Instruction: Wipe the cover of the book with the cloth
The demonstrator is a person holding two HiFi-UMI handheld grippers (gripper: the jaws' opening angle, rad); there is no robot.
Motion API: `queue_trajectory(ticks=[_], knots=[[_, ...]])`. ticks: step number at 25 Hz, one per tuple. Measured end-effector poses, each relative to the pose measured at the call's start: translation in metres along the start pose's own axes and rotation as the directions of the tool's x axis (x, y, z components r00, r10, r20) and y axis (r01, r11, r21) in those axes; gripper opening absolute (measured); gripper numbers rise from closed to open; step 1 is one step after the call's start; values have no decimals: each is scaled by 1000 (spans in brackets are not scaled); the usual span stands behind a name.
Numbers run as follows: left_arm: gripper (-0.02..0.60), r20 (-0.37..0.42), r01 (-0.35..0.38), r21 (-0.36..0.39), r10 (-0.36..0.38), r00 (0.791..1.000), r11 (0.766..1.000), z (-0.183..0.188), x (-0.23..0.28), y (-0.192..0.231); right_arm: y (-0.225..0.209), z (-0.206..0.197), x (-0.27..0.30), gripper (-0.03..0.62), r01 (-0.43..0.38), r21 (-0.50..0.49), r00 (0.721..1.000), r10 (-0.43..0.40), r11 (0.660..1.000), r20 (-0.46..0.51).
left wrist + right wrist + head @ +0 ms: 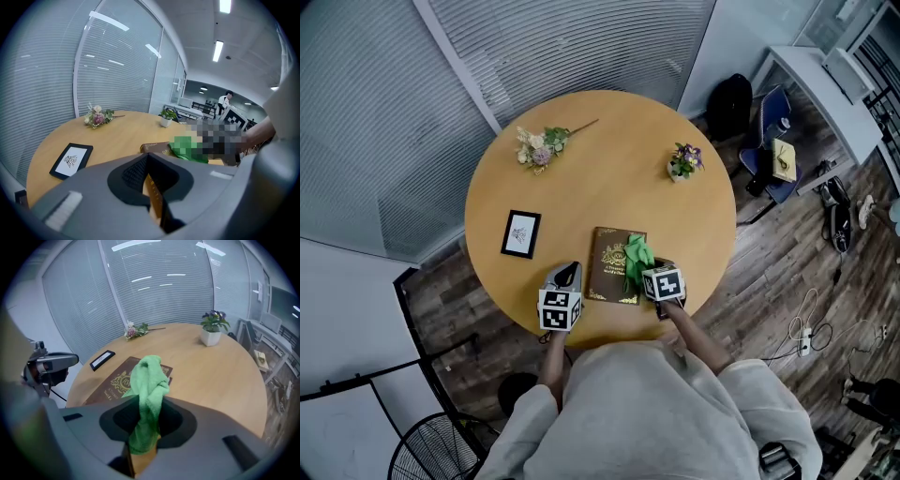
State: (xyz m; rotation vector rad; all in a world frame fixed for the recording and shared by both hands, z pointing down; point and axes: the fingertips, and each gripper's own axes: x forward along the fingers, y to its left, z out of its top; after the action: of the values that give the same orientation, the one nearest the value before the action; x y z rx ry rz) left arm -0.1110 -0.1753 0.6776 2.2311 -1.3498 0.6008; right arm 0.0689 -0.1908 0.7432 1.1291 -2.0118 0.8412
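A brown book with gold ornament point(609, 265) lies flat near the front edge of the round wooden table point(600, 159). My right gripper point(649, 269) is shut on a green cloth point(636, 255), which hangs over the book's right half. In the right gripper view the cloth point(149, 380) rises bunched out of the jaws of the right gripper point(145, 427) above the book point(110, 380). My left gripper point(569, 274) rests just left of the book, shut and holding nothing. In the left gripper view the book's edge point(157, 148) and the cloth point(180, 145) lie beyond the left gripper point(149, 180).
A small black picture frame point(521, 233) lies left of the book. A dried flower bunch point(542, 145) sits at the far left of the table, a small potted plant point(682, 162) at the far right. Chairs and a desk point(825, 84) stand beyond the table.
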Motion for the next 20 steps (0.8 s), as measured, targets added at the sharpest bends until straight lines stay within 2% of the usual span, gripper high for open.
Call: queue_trajectory(ticks=[12,20], knots=[[11,4,4,0,-4,1000,1000,2,2,-1,-36,-7,-18,98,66,69,997,-68,995,28],[11,1,0,-5,0,1000,1000,0,1,0,-29,17,-48,98,52,47,991,-58,998,121]])
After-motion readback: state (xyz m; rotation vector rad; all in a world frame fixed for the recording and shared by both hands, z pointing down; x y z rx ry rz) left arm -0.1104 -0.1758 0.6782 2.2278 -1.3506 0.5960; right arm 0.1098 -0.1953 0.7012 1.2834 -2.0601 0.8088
